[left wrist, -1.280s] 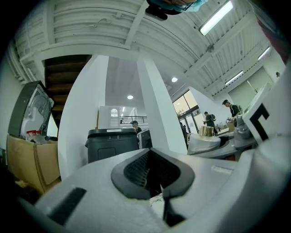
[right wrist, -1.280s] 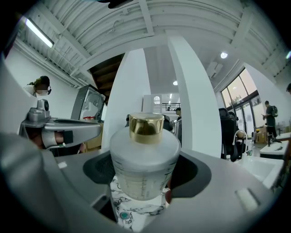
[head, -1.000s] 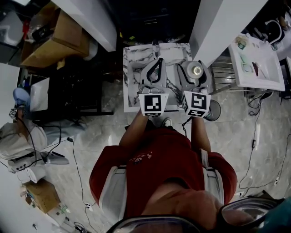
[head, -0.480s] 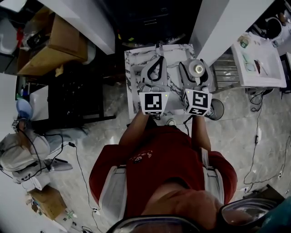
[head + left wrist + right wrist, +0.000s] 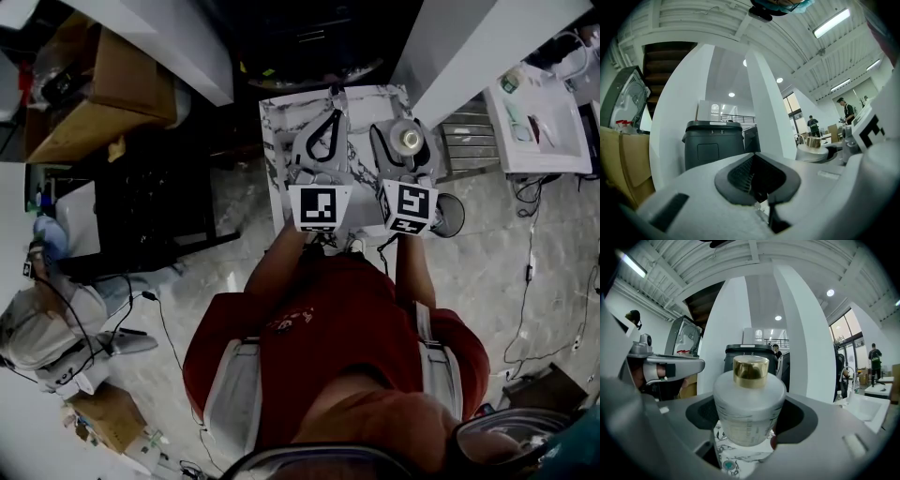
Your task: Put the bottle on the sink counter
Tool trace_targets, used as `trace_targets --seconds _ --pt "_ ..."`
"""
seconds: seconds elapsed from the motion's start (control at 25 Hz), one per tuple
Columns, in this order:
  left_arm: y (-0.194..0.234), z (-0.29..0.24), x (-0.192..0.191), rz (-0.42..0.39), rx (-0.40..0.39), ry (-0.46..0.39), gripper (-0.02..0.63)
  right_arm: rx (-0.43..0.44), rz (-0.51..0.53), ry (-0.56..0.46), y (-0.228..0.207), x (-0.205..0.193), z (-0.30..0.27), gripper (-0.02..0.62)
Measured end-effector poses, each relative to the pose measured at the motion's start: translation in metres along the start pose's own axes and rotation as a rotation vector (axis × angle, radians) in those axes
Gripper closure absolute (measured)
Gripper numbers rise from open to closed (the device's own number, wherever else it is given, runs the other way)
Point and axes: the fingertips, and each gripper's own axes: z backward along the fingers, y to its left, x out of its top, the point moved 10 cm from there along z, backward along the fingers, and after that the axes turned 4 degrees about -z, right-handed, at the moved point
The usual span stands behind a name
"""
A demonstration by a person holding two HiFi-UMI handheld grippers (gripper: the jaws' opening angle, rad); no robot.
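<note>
A frosted white bottle (image 5: 749, 401) with a gold cap (image 5: 410, 140) stands upright between the jaws of my right gripper (image 5: 405, 124), which is shut on its body (image 5: 750, 432). My left gripper (image 5: 330, 105) is level beside it on the left, its jaws (image 5: 761, 190) closed together with nothing between them. Both hang over a small marble-topped table (image 5: 277, 141). The white sink counter (image 5: 544, 117) lies to the upper right in the head view, and its basin shows low at the right edge of the right gripper view (image 5: 869, 406).
A white pillar (image 5: 469, 47) and a metal rack (image 5: 464, 142) stand between the marble table and the sink counter. A black bin (image 5: 751, 356) is ahead. Cardboard boxes (image 5: 103, 94) sit at the left, cables (image 5: 530, 272) trail on the floor, and a person (image 5: 42, 323) sits at lower left.
Both grippers and the bottle have drifted slightly forward and to the right over the marble table. The sink counter sits a little higher in the view. The grip on the bottle is unchanged.
</note>
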Motion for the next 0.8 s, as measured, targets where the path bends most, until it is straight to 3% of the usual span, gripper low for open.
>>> trace_targets --seconds 0.8 --pt "0.015 -0.002 -0.061 0.048 0.003 0.075 0.603 -0.044 0.008 0.142 0.008 -0.059 -0.026 0.253"
